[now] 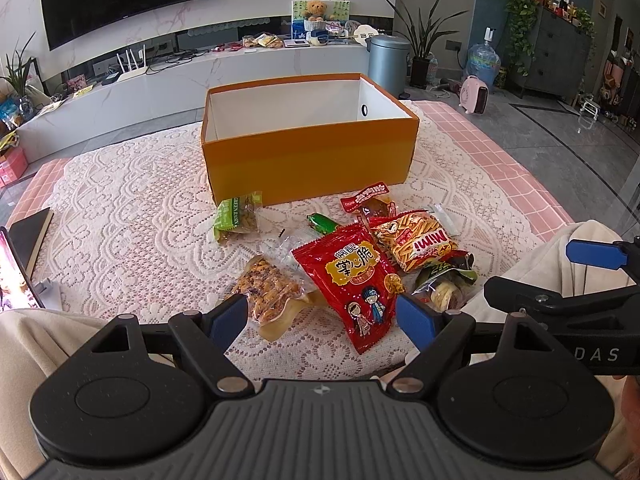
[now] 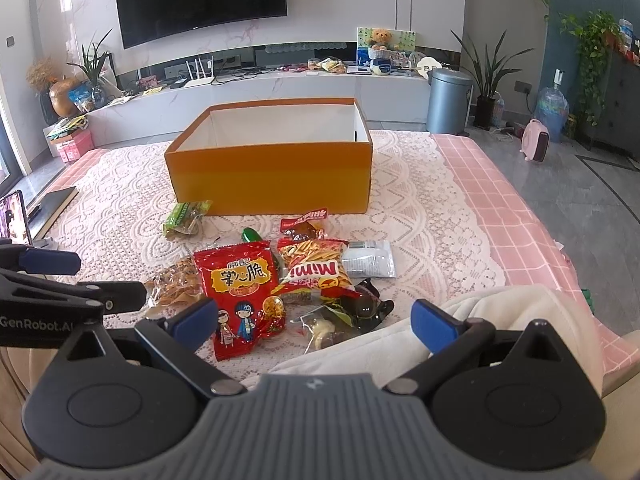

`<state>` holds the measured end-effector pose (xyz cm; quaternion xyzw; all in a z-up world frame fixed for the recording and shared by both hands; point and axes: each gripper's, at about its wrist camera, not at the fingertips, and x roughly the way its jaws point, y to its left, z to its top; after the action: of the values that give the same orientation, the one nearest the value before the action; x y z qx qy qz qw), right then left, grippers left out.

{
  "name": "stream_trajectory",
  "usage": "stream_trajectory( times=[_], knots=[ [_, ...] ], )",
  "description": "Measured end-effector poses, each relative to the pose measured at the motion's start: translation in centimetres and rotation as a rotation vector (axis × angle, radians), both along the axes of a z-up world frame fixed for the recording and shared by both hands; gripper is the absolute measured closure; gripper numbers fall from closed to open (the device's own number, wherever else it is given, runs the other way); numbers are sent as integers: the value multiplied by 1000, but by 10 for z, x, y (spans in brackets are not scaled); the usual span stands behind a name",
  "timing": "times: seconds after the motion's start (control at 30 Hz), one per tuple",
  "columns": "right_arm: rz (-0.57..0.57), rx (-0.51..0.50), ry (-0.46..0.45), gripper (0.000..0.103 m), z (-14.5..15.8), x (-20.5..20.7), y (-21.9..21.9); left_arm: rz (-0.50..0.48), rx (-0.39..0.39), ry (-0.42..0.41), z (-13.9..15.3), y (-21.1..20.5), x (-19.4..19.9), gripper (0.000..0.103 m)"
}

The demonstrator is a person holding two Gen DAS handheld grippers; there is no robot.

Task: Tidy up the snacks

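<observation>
An open orange box (image 1: 308, 160) (image 2: 268, 168) with a white inside stands on the lace cloth, apparently empty. In front of it lie several snack packs: a red bag (image 1: 356, 280) (image 2: 240, 292), a Mimi bag (image 1: 416, 244) (image 2: 316, 268), a clear nut pack (image 1: 266, 290) (image 2: 176, 280), a green raisin pack (image 1: 238, 218) (image 2: 186, 216), a dark green pack (image 1: 448, 284) (image 2: 352, 312) and a silver sachet (image 2: 368, 262). My left gripper (image 1: 322, 320) is open, empty, just before the red bag. My right gripper (image 2: 316, 320) is open, empty, near the pile's front.
A phone (image 2: 14, 216) and dark notebook (image 1: 30, 232) lie at the table's left edge. A cream sleeve (image 2: 440, 332) covers the near right. The table's pink checked edge (image 2: 512, 216) runs along the right. A TV console stands behind.
</observation>
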<state>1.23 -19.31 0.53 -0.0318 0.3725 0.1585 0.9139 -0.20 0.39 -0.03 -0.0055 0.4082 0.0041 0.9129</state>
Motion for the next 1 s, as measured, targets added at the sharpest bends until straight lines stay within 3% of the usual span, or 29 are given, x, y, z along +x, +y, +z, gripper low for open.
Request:
stream_trajectory(
  times=[0.8, 1.0],
  knots=[
    [-12, 15, 20, 4, -3, 5, -3, -11, -9, 7, -1, 3, 0, 5],
    [-29, 8, -17, 4, -7, 9, -8, -26, -42, 9, -4, 12, 3, 20]
  ],
)
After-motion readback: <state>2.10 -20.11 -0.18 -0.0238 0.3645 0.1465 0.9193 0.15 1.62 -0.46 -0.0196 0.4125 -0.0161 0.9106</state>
